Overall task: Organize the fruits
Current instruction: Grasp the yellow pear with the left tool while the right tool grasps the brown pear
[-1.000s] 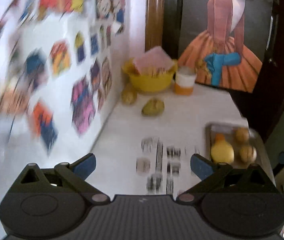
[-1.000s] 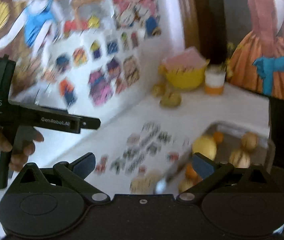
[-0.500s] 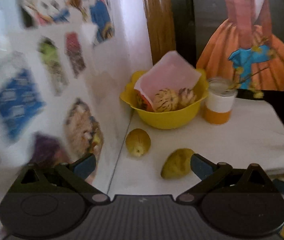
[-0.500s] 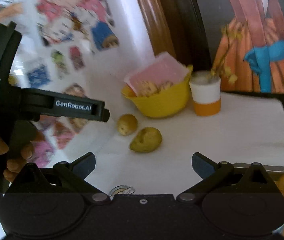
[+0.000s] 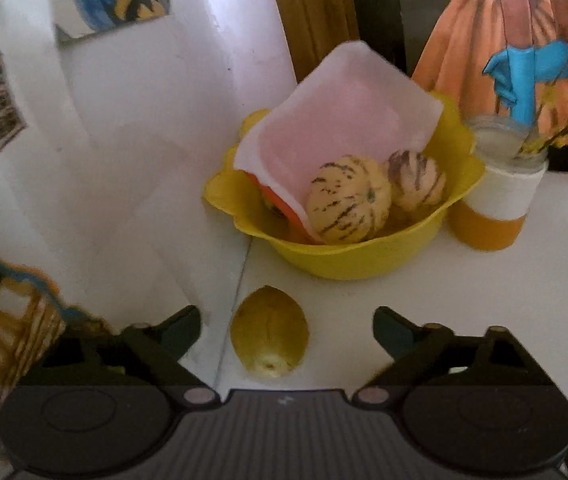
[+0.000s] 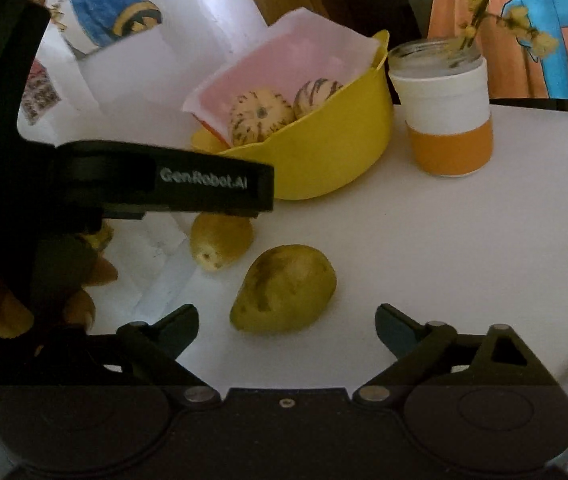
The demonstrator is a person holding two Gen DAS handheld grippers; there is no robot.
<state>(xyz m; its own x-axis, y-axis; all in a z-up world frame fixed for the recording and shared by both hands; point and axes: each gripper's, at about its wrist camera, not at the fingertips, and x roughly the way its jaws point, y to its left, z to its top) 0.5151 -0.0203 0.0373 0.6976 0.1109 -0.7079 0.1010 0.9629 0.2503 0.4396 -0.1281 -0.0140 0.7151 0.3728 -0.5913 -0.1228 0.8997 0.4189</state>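
Left wrist view shows the left tongs [image 5: 285, 326] wide open and holding nothing; a small round yellow fruit [image 5: 270, 332] lies on the white tabletop [image 5: 463, 300] right between the two tips, and I cannot tell if either tip touches it; the fruit sits just beside the white wall with cartoon stickers [image 5: 124, 160], so the left tip may bump the wall when the tongs close, and then the fruit may roll away or pop out; the fruit is round and smooth, so a squeeze that is off to one side may make it slip.

Right wrist view shows the right tongs [image 6: 285, 326] wide open and empty too; a bigger green-yellow pear-shaped fruit [image 6: 284, 290] lies on the tabletop just in front of the tips, not touching them; the small yellow fruit lies just beside it, so a push on one may knock the other; the two tongs are close together here, and they may bump as they work.

Behind both fruits stands a wavy yellow plastic bowl [image 5: 363, 256] with two striped cream fruits [image 5: 347, 200] and a pink sheet [image 5: 335, 120] inside; a glass jar with a white and orange band [image 6: 449, 120] stands just beside the bowl, and a careless swing may tip it.
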